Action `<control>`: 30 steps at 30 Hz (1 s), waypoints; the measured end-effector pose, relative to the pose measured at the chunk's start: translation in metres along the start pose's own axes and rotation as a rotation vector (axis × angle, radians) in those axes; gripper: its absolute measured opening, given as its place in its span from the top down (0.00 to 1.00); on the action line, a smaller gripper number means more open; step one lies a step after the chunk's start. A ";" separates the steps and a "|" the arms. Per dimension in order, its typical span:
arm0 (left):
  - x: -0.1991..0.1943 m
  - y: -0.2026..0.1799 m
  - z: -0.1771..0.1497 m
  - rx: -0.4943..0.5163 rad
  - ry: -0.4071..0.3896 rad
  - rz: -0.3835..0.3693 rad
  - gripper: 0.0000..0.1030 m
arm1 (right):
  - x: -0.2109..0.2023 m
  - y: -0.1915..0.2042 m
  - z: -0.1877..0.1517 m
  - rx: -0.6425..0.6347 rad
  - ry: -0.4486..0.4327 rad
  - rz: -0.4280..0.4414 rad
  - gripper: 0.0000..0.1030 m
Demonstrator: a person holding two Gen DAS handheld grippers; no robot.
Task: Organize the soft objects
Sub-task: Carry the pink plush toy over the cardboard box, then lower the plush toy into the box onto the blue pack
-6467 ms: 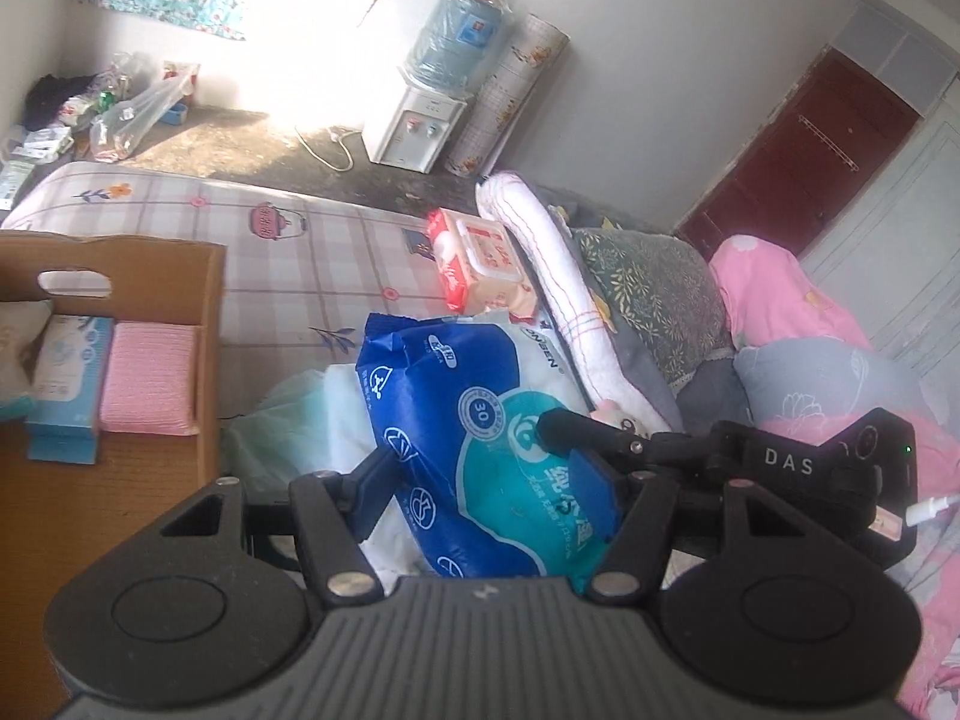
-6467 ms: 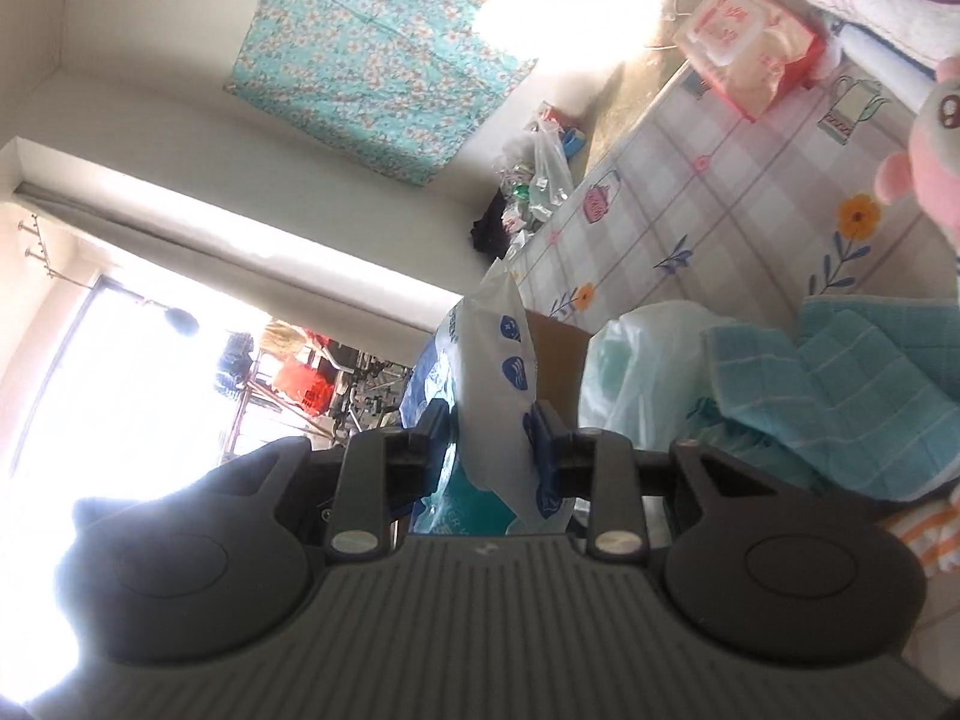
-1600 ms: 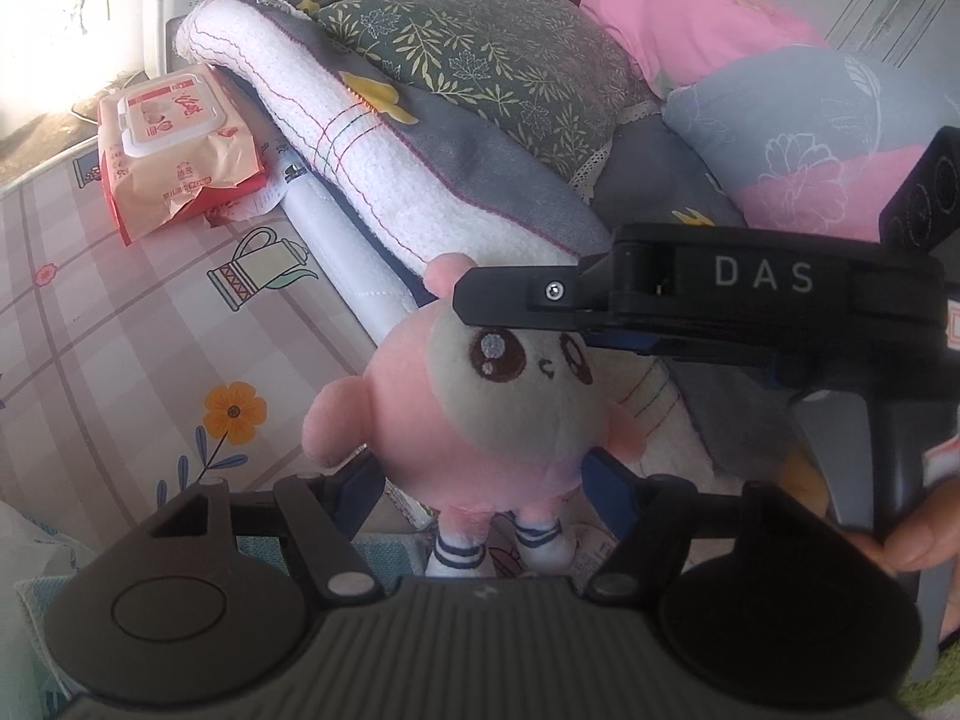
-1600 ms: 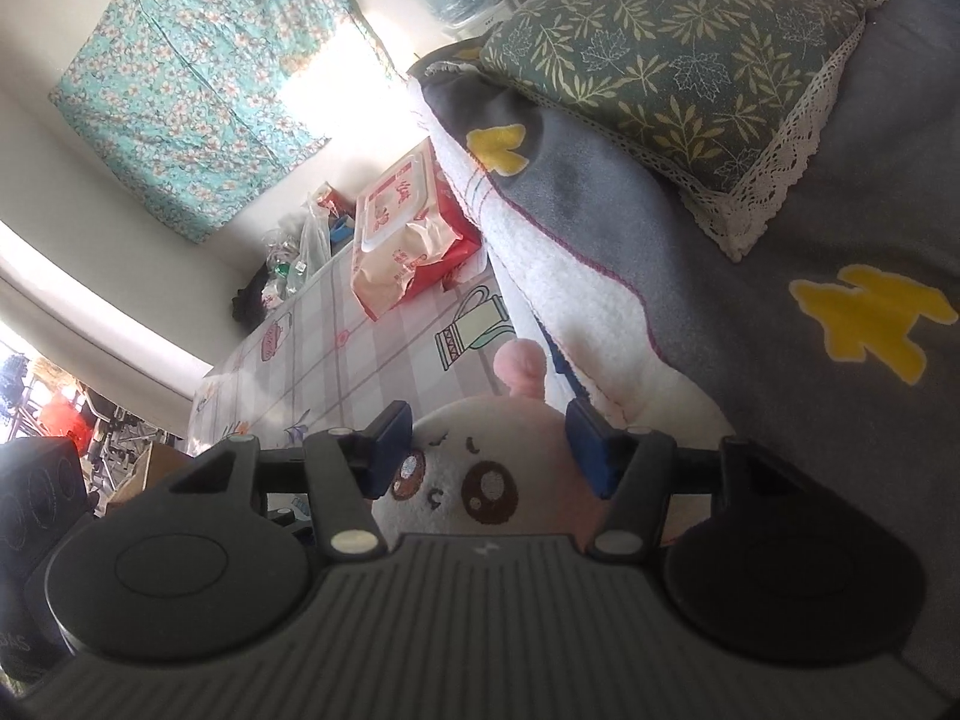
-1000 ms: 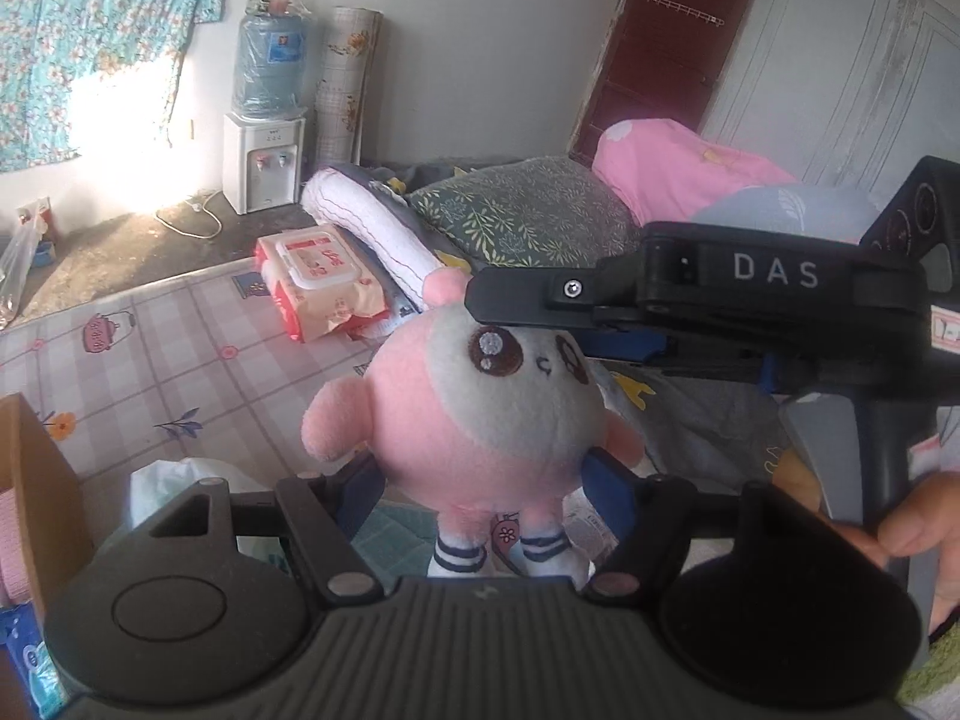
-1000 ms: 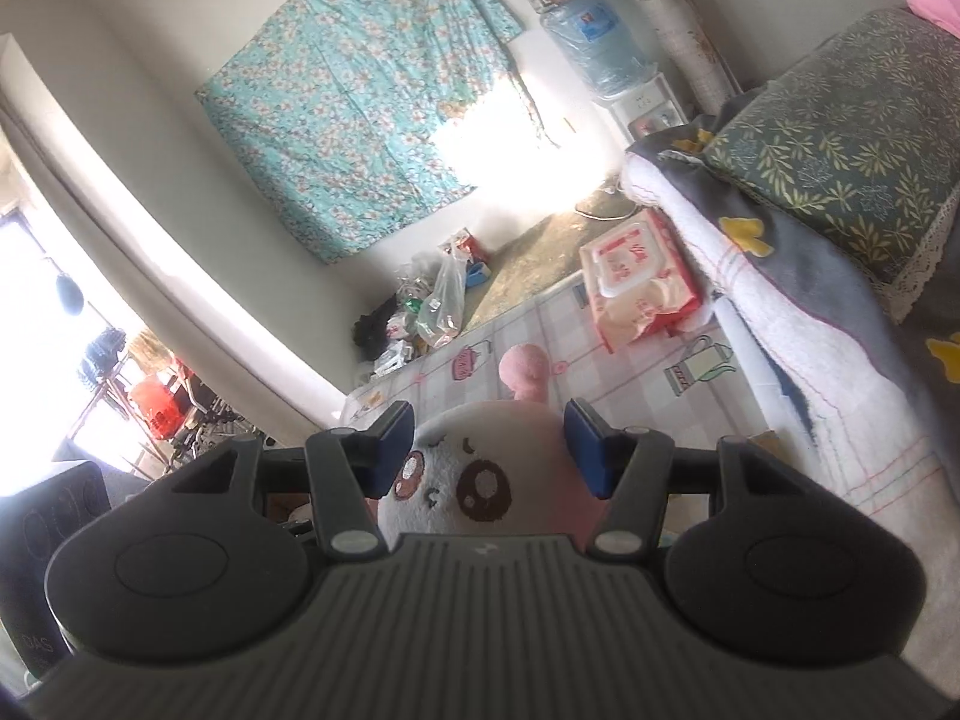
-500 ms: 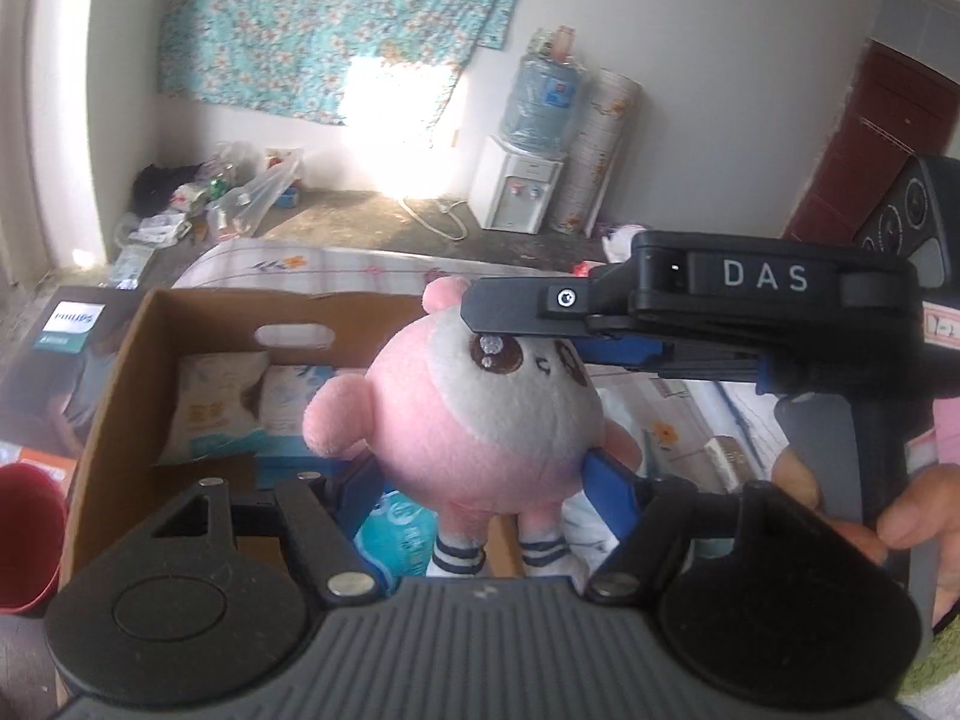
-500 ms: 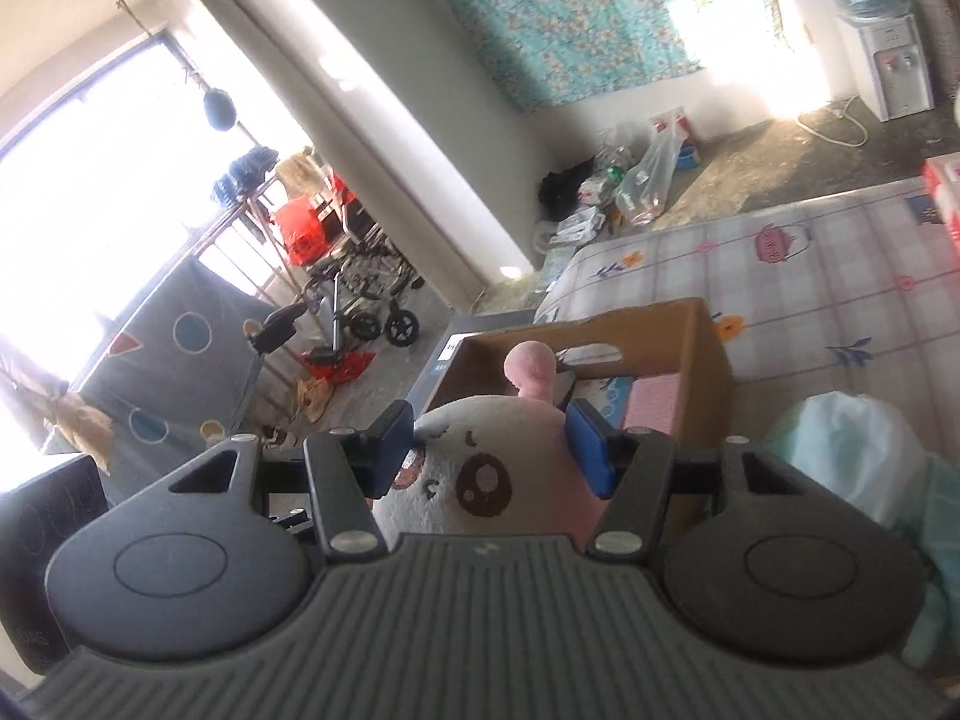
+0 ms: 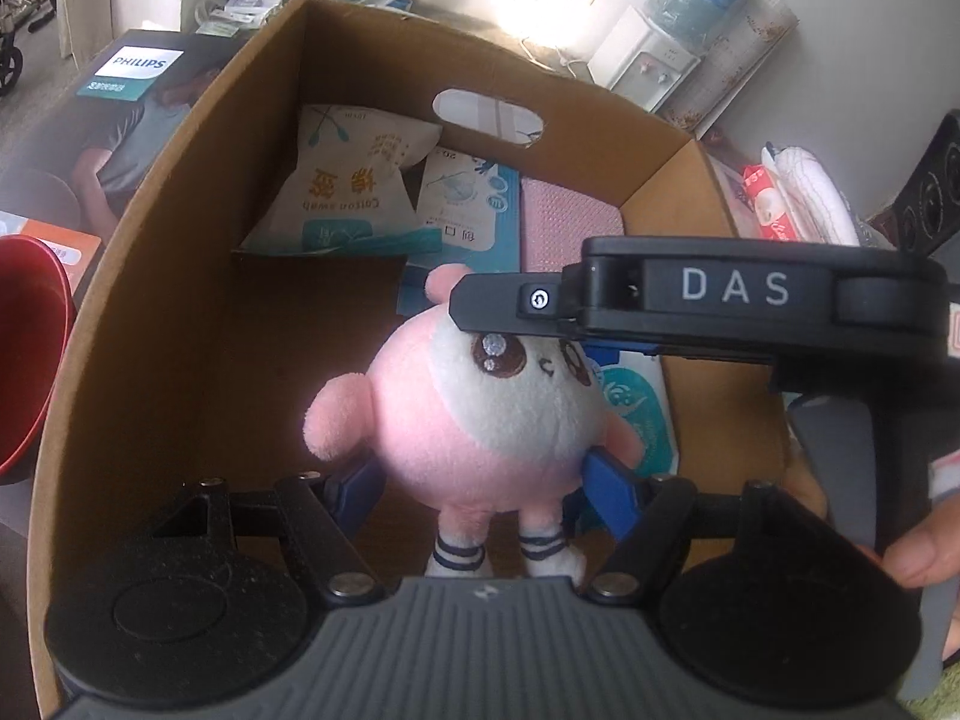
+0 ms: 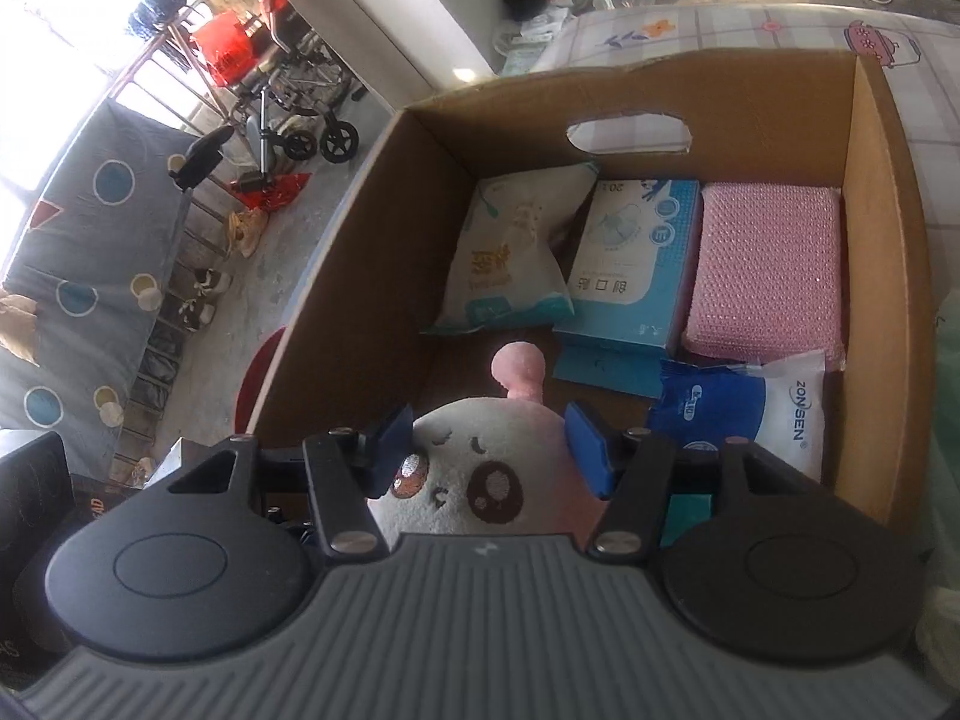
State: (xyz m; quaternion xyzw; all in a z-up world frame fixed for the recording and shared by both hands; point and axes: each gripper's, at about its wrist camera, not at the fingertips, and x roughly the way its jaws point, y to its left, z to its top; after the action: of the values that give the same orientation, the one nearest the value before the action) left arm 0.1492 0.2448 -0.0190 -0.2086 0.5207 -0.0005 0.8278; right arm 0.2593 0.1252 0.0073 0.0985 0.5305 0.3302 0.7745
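Hanging above the cardboard box (image 10: 882, 192), one pink plush toy (image 9: 498, 414) is pinched by two hand-held grippers, left (image 9: 480, 489) and right (image 10: 489, 450); four packages are counted inside.

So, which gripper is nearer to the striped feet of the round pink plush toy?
Left. The left gripper clamps the lower body of the round pink plush toy, just above the striped feet; the right gripper clamps its head, the end away from the feet.
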 end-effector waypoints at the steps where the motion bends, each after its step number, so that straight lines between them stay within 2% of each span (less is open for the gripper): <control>1: 0.005 0.001 0.002 0.001 -0.002 0.010 0.30 | 0.006 -0.006 -0.001 -0.001 0.006 -0.016 0.46; 7: 0.015 0.002 0.012 0.016 -0.035 0.026 0.29 | 0.018 -0.009 -0.003 -0.037 -0.005 -0.059 0.47; 11: 0.018 0.000 0.010 0.048 -0.059 0.031 0.28 | 0.017 -0.012 0.001 -0.050 -0.015 -0.054 0.47; 20: 0.029 0.007 0.001 0.066 0.068 0.071 0.28 | 0.034 -0.025 0.013 -0.005 0.051 -0.033 0.46; 26: 0.032 0.004 -0.001 0.095 0.066 0.094 0.28 | 0.060 -0.025 0.020 -0.008 0.126 -0.017 0.40; 30: 0.034 -0.003 -0.002 0.139 0.056 0.117 0.29 | 0.059 -0.027 0.021 -0.027 0.118 0.000 0.49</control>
State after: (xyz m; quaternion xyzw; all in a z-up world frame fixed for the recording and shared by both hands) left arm 0.1636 0.2343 -0.0481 -0.1196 0.5538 0.0059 0.8240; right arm 0.3015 0.1450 -0.0422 0.0682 0.5707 0.3427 0.7431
